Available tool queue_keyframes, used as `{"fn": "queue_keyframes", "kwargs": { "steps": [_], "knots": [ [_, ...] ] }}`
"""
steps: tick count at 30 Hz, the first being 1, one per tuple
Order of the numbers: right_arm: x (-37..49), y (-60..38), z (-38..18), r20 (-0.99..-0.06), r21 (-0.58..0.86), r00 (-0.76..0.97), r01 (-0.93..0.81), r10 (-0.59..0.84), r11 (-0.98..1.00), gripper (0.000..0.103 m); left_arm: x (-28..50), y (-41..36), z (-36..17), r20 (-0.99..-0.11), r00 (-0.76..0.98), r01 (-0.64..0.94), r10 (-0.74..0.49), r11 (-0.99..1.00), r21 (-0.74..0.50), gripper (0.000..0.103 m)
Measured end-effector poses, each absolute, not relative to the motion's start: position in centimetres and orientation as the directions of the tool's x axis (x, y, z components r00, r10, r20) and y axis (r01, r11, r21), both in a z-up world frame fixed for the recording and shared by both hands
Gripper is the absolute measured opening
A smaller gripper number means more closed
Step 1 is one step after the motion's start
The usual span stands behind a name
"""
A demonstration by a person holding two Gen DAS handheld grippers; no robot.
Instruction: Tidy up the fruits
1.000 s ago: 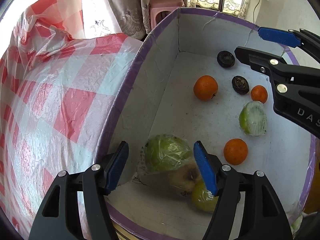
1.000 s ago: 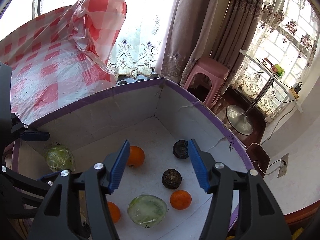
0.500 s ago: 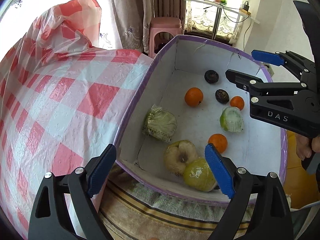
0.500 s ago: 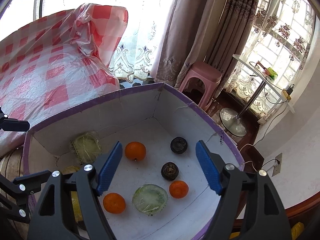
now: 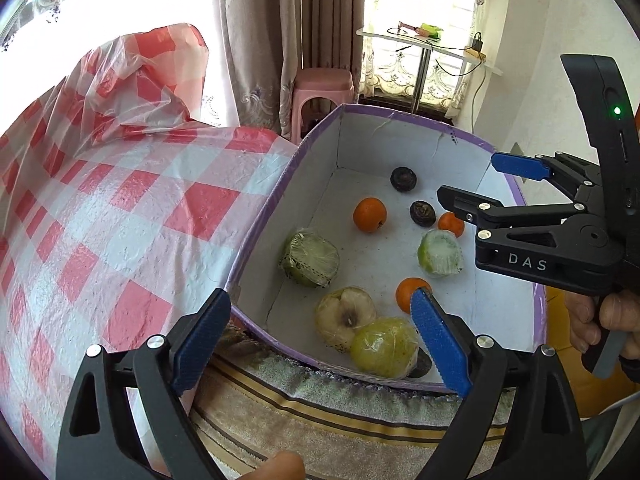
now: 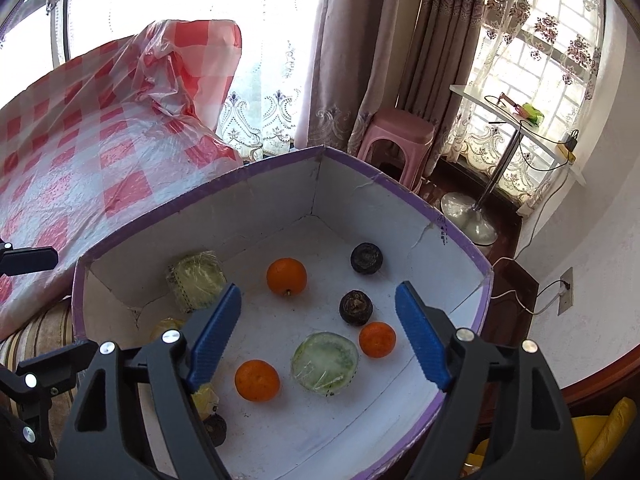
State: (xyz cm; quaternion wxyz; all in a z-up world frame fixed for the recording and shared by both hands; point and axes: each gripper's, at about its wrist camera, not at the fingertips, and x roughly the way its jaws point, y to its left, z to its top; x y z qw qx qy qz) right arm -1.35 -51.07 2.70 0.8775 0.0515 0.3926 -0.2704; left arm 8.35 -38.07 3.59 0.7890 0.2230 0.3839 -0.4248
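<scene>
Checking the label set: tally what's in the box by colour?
Inside the purple-edged box:
Orange fruits: 3
Green or yellowish plastic-wrapped fruits: 4
Dark round fruits: 3
Total: 10

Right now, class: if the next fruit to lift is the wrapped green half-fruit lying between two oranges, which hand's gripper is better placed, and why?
Probably right. The right gripper is open with the wrapped green half-fruit just below its gap. The left gripper, also open and empty, hangs over the box's near edge.
</scene>
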Motion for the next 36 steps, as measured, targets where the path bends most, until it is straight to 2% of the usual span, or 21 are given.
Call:
{"fn": "queue_keyframes", "kwargs": {
  "steps": [6, 24, 32, 36],
  "knots": [
    [-1.3, -51.1, 2.5, -0.721, -0.115, 0.545, 0.514, -0.428, 0.85, 0.079, 8.1, -38.8, 3.6, -0.794, 0.366, 0.843, -0.486, 0.534, 0.062, 0.089],
    [-1.4, -51.7, 2.5, -0.724, -0.102, 0.545, 0.521, -0.423, 0.847, 0.079, 7.9, -39.7, 3.2, -0.803, 0.323, 0.861, -0.501, 0.508, 0.029, 0.089],
    [-1.4, -51.4, 2.8, -0.721, -0.093, 0.556, 0.514, -0.414, 0.853, 0.079, 7.7, -39.5, 3.9, -0.797, 0.339, 0.863, -0.499, 0.503, 0.051, 0.089],
    [-0.9, -50.4, 3.4, -0.713, -0.077, 0.582, 0.488, -0.39, 0.869, 0.087, 8.5, -38.0, 5.1, -0.783, 0.377, 0.835, -0.494, 0.547, 0.057, 0.089]
  ]
}}
